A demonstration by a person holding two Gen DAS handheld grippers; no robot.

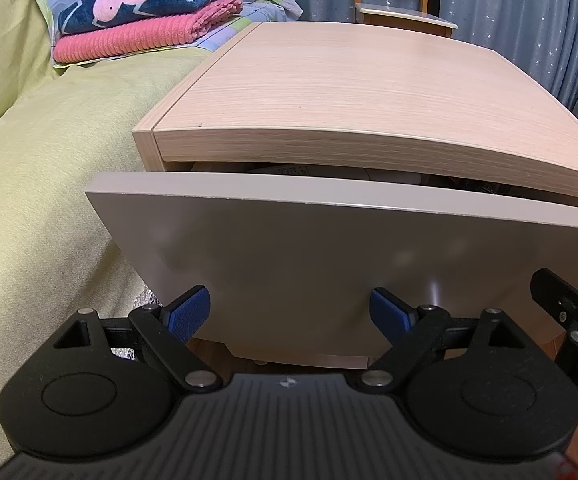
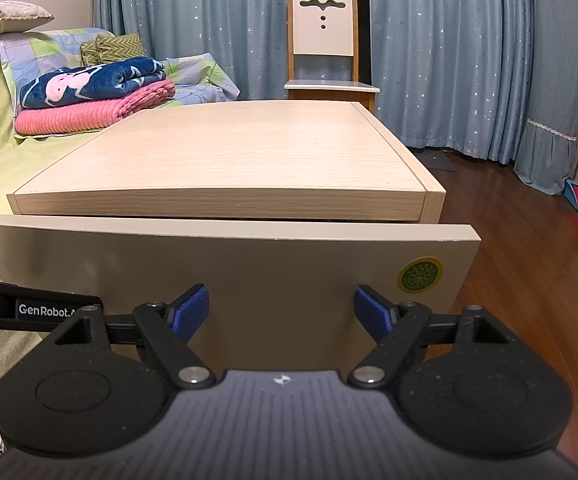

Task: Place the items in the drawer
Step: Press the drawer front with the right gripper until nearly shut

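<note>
A light wood nightstand (image 1: 349, 80) (image 2: 225, 156) stands beside a bed. Its grey drawer front (image 1: 329, 256) (image 2: 225, 264) is pulled out a little, leaving a narrow gap under the top. Through that gap in the left wrist view I glimpse pale and dark items (image 1: 289, 170) inside the drawer. My left gripper (image 1: 291, 312) is open, its blue pads close to the lower drawer front, with nothing between them. My right gripper (image 2: 281, 308) is also open and empty, close to the drawer front. A round green and yellow sticker (image 2: 420, 275) marks the front's right corner.
The bed with a yellow-green cover (image 1: 37, 184) runs along the left, carrying folded navy and pink blankets (image 1: 145, 16) (image 2: 93, 96). A wooden chair (image 2: 323, 52) stands behind the nightstand before blue curtains (image 2: 449, 40). Brown wood floor (image 2: 529, 264) lies to the right.
</note>
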